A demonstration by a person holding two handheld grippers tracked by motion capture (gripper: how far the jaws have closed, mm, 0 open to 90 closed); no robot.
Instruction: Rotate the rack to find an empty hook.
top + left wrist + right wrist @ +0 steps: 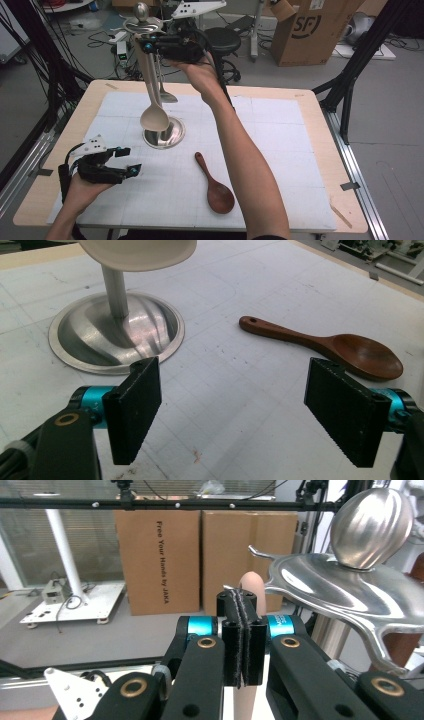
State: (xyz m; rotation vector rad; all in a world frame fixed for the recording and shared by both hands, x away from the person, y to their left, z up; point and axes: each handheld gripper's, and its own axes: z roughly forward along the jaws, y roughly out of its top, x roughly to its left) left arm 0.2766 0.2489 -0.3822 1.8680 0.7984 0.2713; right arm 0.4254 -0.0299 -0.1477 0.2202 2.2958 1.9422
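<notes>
The right gripper (150, 46) is raised beside the top of the metal utensil stand (163, 133), with its jaws pressed fully together. In the right gripper view the two black pads meet with no gap, and the pale handle end of the light wooden spoon (250, 592) rises just behind them; whether the pads pinch the handle cannot be told from that view. In the high view the spoon's handle runs down from the gripper, and its pale bowl (154, 119) hangs just above the stand's round base.

The left gripper (131, 161) rests low on the white mat (280, 150), near the stand's base and apart from it. Its jaws stand wide apart with nothing between them and touch nothing; bare mat shows in the gap in the left gripper view.

A dark wooden spoon (216, 188) lies flat on the mat, near the stand's base on the side toward the person, untouched.
</notes>
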